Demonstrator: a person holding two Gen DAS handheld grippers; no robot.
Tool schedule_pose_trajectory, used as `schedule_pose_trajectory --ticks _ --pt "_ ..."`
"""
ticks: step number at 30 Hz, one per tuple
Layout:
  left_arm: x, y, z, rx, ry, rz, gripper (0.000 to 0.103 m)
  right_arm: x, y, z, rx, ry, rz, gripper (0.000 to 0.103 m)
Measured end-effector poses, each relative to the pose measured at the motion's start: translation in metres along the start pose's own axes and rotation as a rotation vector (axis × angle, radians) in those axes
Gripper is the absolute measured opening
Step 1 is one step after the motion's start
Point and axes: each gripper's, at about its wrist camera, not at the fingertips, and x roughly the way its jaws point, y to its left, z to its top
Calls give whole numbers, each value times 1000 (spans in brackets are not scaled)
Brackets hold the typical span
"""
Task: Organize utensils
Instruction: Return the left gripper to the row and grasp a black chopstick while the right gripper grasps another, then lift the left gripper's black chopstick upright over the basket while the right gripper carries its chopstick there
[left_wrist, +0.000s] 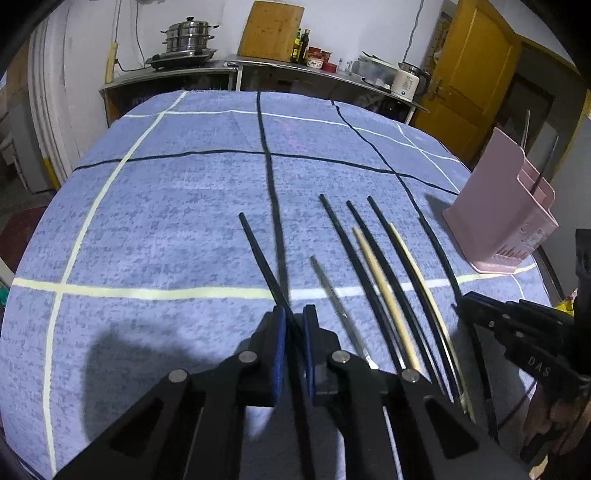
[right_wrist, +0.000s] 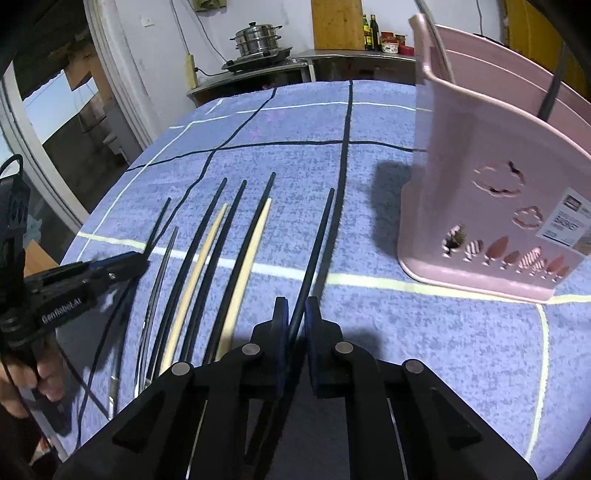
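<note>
A row of chopsticks lay side by side on a tabletop covered with a blue cloth (left_wrist: 166, 221) crossed by dark and pale stripes. Most were black; two pale wooden chopsticks (right_wrist: 201, 273) lay among them, and a thin metal chopstick (left_wrist: 334, 299) lay nearer the left end of the row.

At the left end of the row, the left gripper (left_wrist: 294, 325) had its jaws pressed together on a black chopstick (left_wrist: 258, 254), whose far end pointed away across the cloth. At the right end, the right gripper (right_wrist: 296, 317) had its jaws likewise closed, pinching another black chopstick (right_wrist: 317, 243) between its blue pads. Both grippers were black and angled down toward the cloth. In the right wrist view a hand (right_wrist: 26, 373) could be seen wrapped around the handle of the left gripper.

To the right of the row, well apart from it, a pink plastic holder (right_wrist: 491, 206) stood upright on the cloth, with cut-out shapes along its lower front and a paper label on one side. A few thin sticks rose out of its top.

Beyond the tabletop stood a metal counter (left_wrist: 207, 74) against a white wall, carrying a stacked steel steamer pot (left_wrist: 190, 37), a wooden cutting board (left_wrist: 271, 31), dark bottles (left_wrist: 301, 44) and a white kettle (left_wrist: 406, 79). A yellow door (left_wrist: 472, 74) stood at the far right.
</note>
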Motion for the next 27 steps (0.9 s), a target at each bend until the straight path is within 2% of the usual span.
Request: schedule_pose_trajectory --ticks 4,13,21,27 --pt "-1 8 1 -44 9 -27 10 -2 0 3 -2 -3 -9 10" --pt "7 7 10 -131 26 10 12 13 1 22 20 3 -45 10" --pt "15 3 18 -108 25 38 12 23 4 34 28 7 -55 8" --pt "12 4 18 -92 22 35 6 17 8 35 25 7 -27 6"
